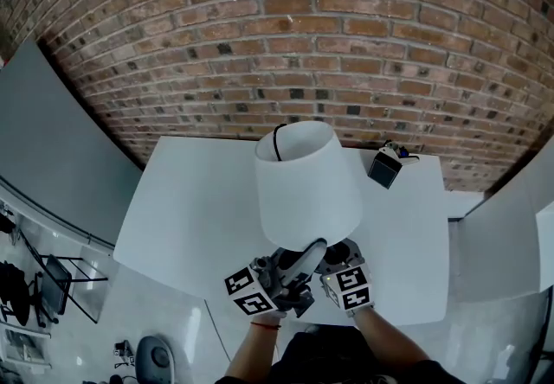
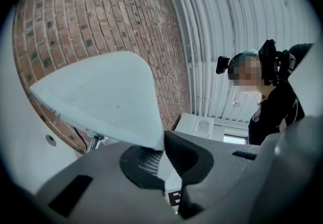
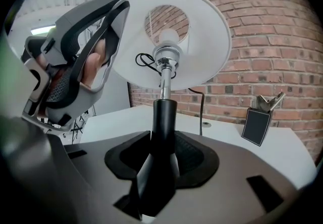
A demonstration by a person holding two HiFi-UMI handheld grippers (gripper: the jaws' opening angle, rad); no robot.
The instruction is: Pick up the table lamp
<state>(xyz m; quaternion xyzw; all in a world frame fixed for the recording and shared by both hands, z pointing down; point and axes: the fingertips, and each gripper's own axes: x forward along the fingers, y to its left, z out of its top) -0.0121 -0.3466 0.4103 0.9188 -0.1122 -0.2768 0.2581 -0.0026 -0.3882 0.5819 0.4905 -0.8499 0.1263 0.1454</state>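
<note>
The table lamp (image 1: 307, 186) is over the near part of the white tabletop (image 1: 195, 209), in front of a brick wall (image 1: 286, 36). The left tool (image 2: 162, 155) is pinched narrow on the lower rim of the lamp's white shade (image 2: 101, 96), the thin edge caught between its dark pads (image 2: 143, 160). Just beside it, the right tool (image 3: 161, 162) is clamped round the lamp's black stem (image 3: 164, 117) below the shade, under a chrome neck (image 3: 165, 64) and the bulb (image 3: 169, 36). The lamp's foot is hidden by the tools, so I cannot tell whether it touches the tabletop. A black cord (image 3: 202, 109) drops to the tabletop behind the lamp. Right of the lamp, nearer the wall, stands a small black holder (image 1: 383, 169) with metal pieces in it.
</note>
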